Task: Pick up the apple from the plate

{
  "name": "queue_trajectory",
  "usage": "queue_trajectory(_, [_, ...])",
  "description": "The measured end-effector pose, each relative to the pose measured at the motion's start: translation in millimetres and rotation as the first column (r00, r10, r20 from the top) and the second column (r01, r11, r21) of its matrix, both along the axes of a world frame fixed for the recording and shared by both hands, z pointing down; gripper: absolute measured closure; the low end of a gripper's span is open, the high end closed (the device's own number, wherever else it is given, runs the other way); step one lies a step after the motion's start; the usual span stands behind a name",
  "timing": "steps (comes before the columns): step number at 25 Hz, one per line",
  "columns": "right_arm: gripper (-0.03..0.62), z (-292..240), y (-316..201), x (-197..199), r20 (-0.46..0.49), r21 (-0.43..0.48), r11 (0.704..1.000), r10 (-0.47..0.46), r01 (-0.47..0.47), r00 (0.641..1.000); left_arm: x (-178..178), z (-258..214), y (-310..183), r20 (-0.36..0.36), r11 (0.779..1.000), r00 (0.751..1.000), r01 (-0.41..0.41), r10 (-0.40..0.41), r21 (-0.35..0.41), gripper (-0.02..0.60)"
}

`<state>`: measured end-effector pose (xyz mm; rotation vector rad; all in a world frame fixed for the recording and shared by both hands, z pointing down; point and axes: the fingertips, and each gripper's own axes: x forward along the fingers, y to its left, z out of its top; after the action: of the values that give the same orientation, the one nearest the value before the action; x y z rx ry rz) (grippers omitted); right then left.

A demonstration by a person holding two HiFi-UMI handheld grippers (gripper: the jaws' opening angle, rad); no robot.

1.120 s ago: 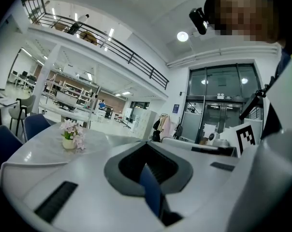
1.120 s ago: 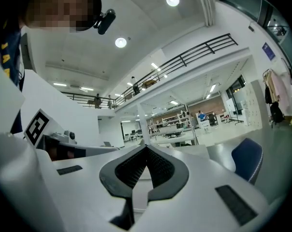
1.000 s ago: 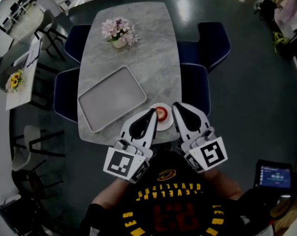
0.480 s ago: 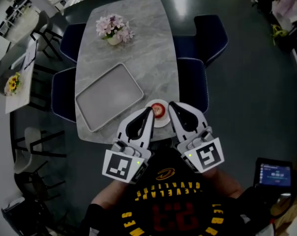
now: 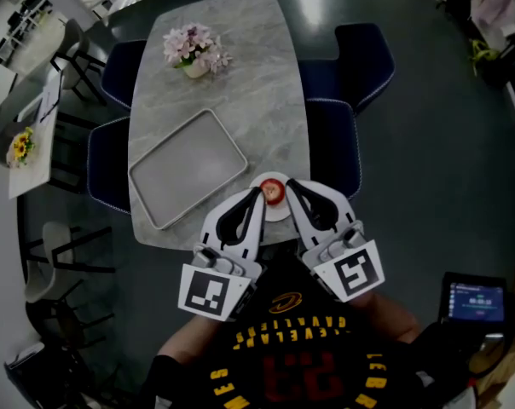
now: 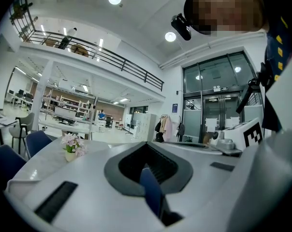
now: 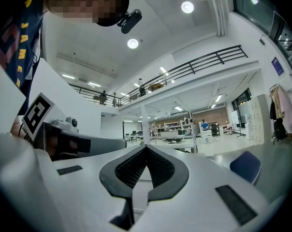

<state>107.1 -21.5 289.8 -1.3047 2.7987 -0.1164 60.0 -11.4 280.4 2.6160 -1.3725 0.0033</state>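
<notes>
A red apple point(image 5: 274, 192) sits on a small white plate point(image 5: 277, 215) at the near edge of the grey marble table point(image 5: 257, 83). My left gripper point(image 5: 261, 193) points at the apple's left side, with its tip right against it. My right gripper point(image 5: 291, 184) has its tip just right of the apple. In the left gripper view the left gripper point(image 6: 147, 145) has its jaws meeting at the tip with nothing between them. The right gripper point(image 7: 146, 147) looks the same in its own view. Neither gripper view shows the apple.
An empty grey tray point(image 5: 188, 168) lies left of the plate. A pot of pink flowers point(image 5: 194, 52) point(image 6: 71, 142) stands at the table's far end. Dark blue chairs point(image 5: 330, 139) line both long sides. A second table with yellow flowers point(image 5: 21, 146) is far left.
The right gripper's tip has drawn in leftward toward the apple. The left gripper has stayed by the apple's left side. The head view has shifted slightly.
</notes>
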Motion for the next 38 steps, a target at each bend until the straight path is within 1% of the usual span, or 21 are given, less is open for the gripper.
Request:
queue_trajectory(7, [0.588,0.1,0.4,-1.3,-0.007,0.002,1.000,-0.005,0.005,1.000,-2.7,-2.4,-0.3,0.002,1.000,1.000,0.005,-0.005,0.012,0.580])
queue_trajectory(28, [0.588,2.5,3.8,-8.1,-0.026,-0.002,0.999,-0.033,0.033,0.999,-0.9,0.5,-0.4,0.008,1.000,1.000,-0.011,0.011,0.001,0.580])
queue_trajectory(38, [0.588,2.9,3.5,-7.9,-0.021,-0.009,1.000,-0.030,0.029,0.999,-0.9,2.7,-0.6,0.008,1.000,1.000,-0.013,0.013,-0.013,0.580])
